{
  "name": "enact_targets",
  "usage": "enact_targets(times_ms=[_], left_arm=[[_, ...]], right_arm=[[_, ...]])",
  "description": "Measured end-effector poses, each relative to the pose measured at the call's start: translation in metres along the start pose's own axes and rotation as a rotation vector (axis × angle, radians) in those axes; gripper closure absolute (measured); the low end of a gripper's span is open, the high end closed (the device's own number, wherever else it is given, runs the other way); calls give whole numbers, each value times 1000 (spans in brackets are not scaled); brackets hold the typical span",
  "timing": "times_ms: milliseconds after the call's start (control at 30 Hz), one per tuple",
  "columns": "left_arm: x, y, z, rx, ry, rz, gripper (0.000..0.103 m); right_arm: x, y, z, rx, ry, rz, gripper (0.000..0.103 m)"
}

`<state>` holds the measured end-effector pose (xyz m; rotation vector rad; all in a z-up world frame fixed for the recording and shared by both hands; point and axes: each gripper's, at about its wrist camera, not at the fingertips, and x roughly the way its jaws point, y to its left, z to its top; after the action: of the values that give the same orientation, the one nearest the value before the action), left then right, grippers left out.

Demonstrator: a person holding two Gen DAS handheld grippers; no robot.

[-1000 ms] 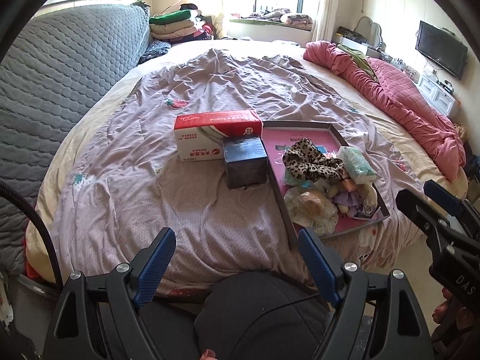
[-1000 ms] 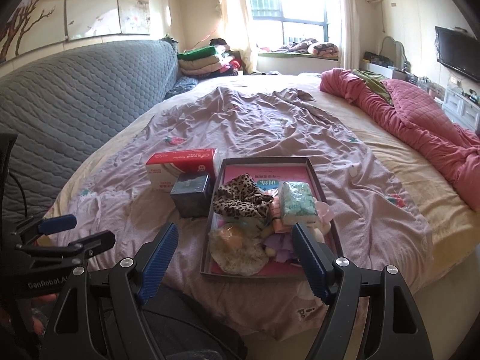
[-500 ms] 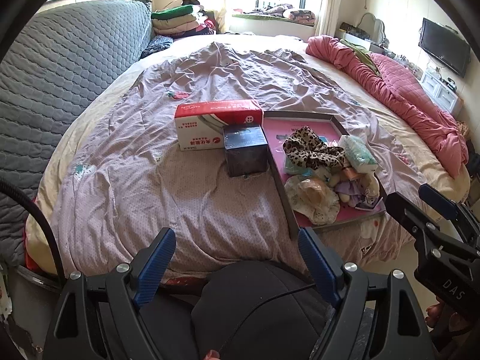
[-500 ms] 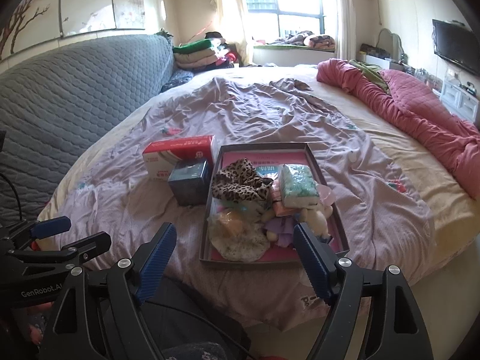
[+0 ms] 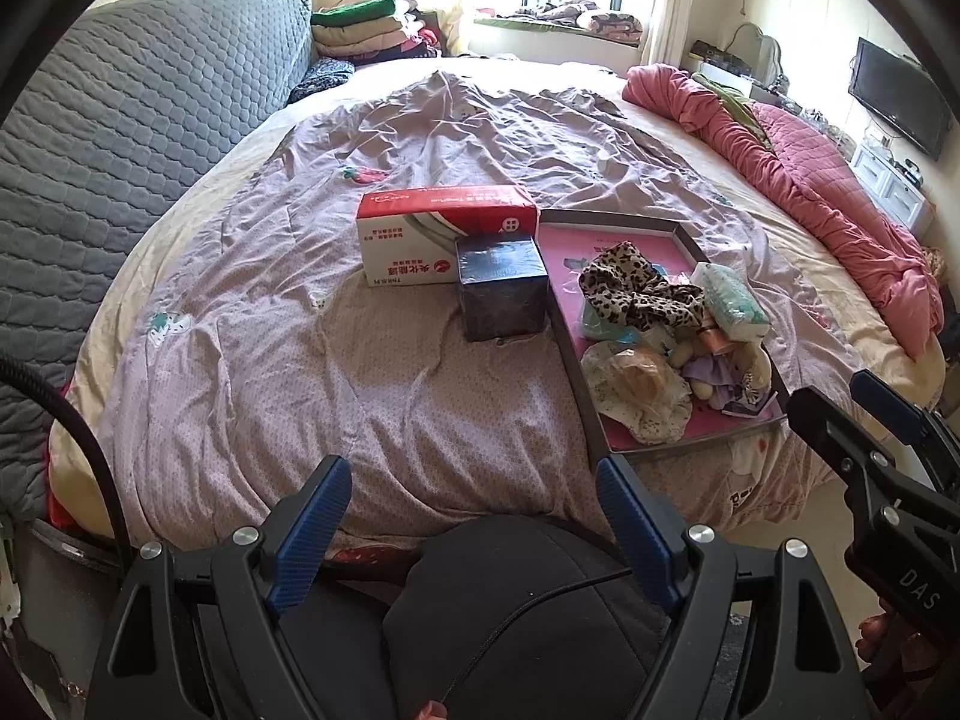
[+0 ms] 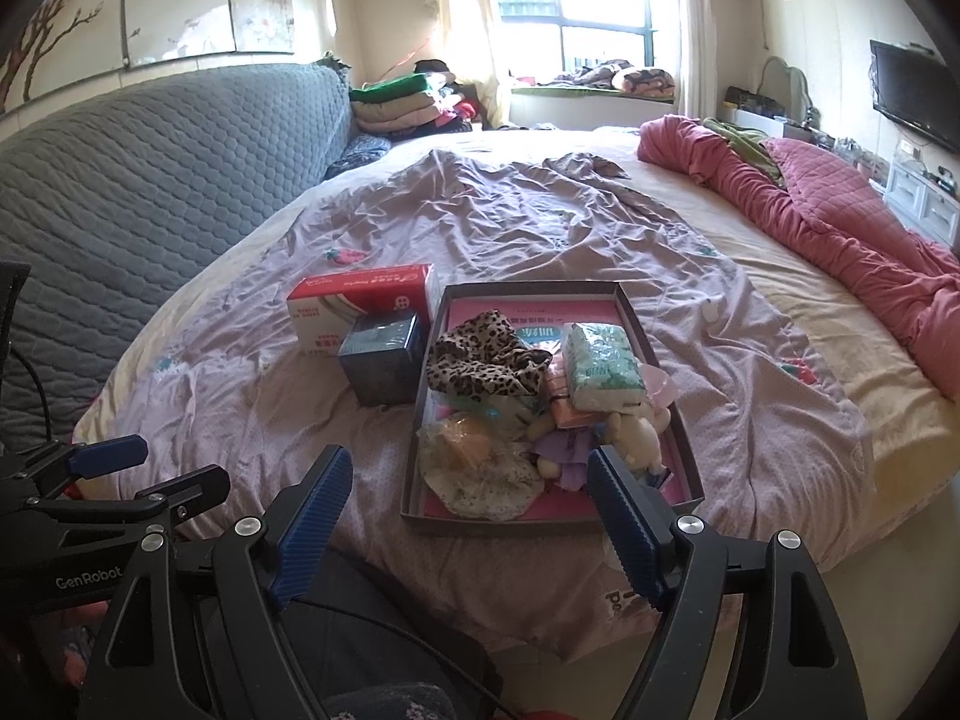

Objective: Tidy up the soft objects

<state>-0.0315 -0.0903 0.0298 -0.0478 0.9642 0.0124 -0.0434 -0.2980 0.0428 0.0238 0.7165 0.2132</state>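
On the bed (image 6: pixel 750 360), soft things (leopard-print cloth (image 6: pixel 486 354), tissue pack (image 6: pixel 603 366), plush toy (image 6: pixel 636 435)) lie heaped in the shallow tray (image 6: pixel 690 468); left gripper (image 5: pixel 468 525) and right gripper (image 6: pixel 465 516) hover short of it, jaws wide, empty. Pinch only one loose item at a time

Daylight pours in through the far window (image 6: pixel 591 6), which is blown out to white glare. The bed (image 5: pixel 384 360) is evenly lit and sharp, with soft shadows. Fisheye curvature bends the edges; the corners go black.
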Motion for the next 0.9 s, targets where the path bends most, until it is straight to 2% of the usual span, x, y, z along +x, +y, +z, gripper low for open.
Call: enact_targets(times_ms=[900], left_arm=[[3,-1,-4,15,12,13,20]], right_arm=[[3,-2,-2,-3,10,-10,21]])
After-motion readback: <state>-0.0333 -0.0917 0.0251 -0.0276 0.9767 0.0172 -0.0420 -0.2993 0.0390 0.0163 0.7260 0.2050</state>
